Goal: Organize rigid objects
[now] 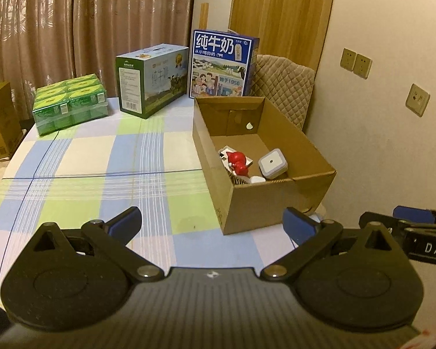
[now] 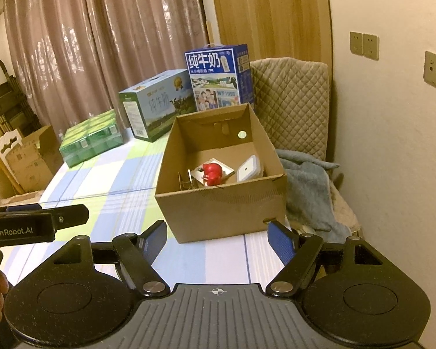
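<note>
Both pairs of my fingers stand wide apart and hold nothing. My left fingers [image 1: 212,226] hang over the checked cloth of the desk [image 1: 107,157], and my right fingers [image 2: 218,241] hang just before the near wall of the cardboard box [image 2: 221,212]. Each gripper shows at the edge of the other's view.

Just past the fingers, the open box stands on the right part of the desk. Inside it lie a red toy [image 1: 237,161] on a flat white card, a small white square device [image 1: 272,163] beside it, and some other small things I cannot identify.

Further back on the desk stand a green pack of cartons [image 1: 69,106], a green-and-white milk box [image 1: 152,83] and a blue milk box [image 1: 222,64]. A chair with a quilted cover [image 2: 290,101] stands to the right of the box.
</note>
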`<state>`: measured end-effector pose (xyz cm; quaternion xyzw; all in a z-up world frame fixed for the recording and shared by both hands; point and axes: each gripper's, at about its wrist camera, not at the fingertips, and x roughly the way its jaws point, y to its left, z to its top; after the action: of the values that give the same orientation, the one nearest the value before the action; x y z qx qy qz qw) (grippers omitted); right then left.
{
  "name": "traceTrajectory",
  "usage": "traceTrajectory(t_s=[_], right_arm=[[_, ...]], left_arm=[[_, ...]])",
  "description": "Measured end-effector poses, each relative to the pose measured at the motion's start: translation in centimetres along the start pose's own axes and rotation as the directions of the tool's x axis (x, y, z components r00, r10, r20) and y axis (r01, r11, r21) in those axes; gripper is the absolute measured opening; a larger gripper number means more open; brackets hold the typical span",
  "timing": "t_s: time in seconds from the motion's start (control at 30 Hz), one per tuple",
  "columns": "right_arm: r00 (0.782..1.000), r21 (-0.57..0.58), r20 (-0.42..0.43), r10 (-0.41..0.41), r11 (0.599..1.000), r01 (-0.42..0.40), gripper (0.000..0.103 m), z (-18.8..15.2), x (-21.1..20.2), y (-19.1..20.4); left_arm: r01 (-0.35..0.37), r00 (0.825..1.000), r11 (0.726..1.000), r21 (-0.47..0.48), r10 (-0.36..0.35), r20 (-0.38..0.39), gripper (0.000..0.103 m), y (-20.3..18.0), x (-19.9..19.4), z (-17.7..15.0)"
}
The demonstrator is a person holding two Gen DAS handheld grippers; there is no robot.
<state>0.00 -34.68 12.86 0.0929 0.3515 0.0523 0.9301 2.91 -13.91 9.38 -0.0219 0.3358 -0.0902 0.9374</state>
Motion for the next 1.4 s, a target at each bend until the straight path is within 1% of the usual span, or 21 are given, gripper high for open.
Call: traceTrajectory(t_s=[0.47,1.4], right_arm=[[1.000,-0.001,-0.001,-0.007,1.000,0.007,0.073,-0.22,-0.27,0.09],[1.000,0.004,-0.001,-0.006,1.000,0.006,0.073,-0.15,-0.14,0.36]], left_arm=[[-0.013,1.000,1.000,-0.020,0.013,-0.004,0.102,0.41,-0.35,-0.50],[-0.004,1.000,1.000,-0.022,0.004,-0.006,0.102,0.25,-0.15,-0.72]])
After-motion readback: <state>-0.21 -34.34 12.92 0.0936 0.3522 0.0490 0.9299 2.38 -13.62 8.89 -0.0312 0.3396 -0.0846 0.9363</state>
